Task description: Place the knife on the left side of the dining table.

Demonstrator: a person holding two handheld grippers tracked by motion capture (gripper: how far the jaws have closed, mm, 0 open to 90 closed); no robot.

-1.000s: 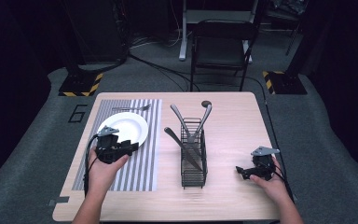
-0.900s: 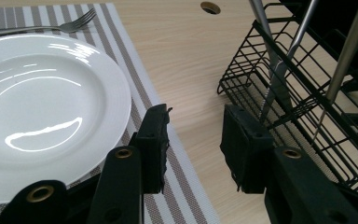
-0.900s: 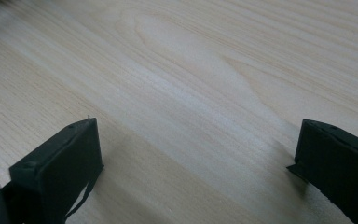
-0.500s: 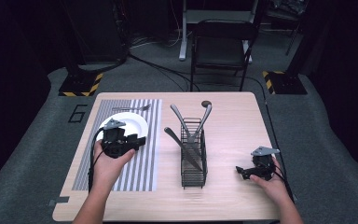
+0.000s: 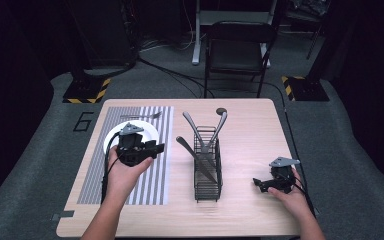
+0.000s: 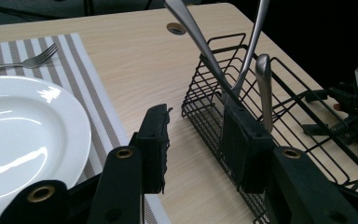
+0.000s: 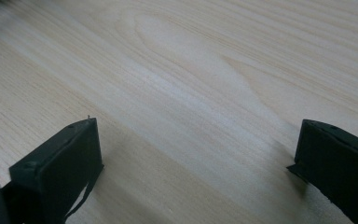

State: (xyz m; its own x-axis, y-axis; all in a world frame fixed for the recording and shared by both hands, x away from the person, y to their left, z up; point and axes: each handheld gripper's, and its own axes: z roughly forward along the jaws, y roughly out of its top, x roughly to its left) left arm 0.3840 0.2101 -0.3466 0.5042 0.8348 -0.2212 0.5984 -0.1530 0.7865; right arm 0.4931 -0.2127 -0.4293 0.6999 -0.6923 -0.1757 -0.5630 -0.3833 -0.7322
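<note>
Cutlery (image 5: pixel 206 134) stands in the black wire basket (image 5: pixel 207 172) at the centre of the high view: 3 metal handles lean out of it, and which utensils they are cannot be told. Since a second ago the left gripper (image 5: pixel 156 148) has lifted off the white plate (image 5: pixel 111 139) at left centre and now points right at the basket; its jaws have just been closing a little, yet they stand apart with nothing between them. That suggests a reach for 1 handle is under way. A fork (image 5: pixel 141 116) lies above the plate on the striped placemat (image 5: pixel 152 180). At lower right the right gripper (image 5: pixel 258 183) rests on the wooden table (image 5: pixel 250 135), jaws wide apart and empty.
</note>
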